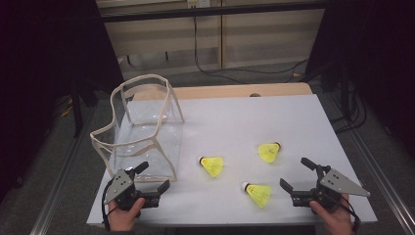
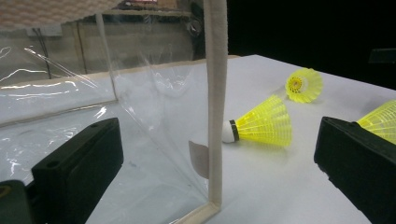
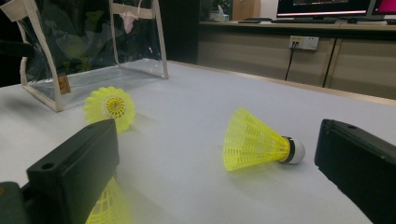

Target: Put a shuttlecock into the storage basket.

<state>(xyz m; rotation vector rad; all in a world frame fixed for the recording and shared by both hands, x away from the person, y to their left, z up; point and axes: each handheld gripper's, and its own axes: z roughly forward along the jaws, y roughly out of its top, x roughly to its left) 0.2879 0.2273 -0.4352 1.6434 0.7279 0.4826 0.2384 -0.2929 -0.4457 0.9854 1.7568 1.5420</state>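
Note:
A clear plastic bag (image 1: 142, 127) with beige trim stands open at the table's left. Three yellow shuttlecocks lie on the white board: one in the middle (image 1: 213, 165), one farther right (image 1: 269, 152), one nearest the front edge (image 1: 258, 193). My left gripper (image 1: 154, 176) is open just in front of the bag's near right corner. In the left gripper view the corner trim (image 2: 215, 102) rises ahead between the wide jaws, touching neither, with the middle shuttlecock (image 2: 261, 125) beyond it. My right gripper (image 1: 295, 174) is open beside the front shuttlecock, and the right shuttlecock (image 3: 257, 142) lies ahead of its jaws.
The white board (image 1: 244, 117) covers a wooden tabletop whose far edge shows behind it. Metal rails run along both sides of the table. Cables lie on the floor past the far edge. In the right gripper view, cabinets and a wall socket (image 3: 303, 43) stand behind.

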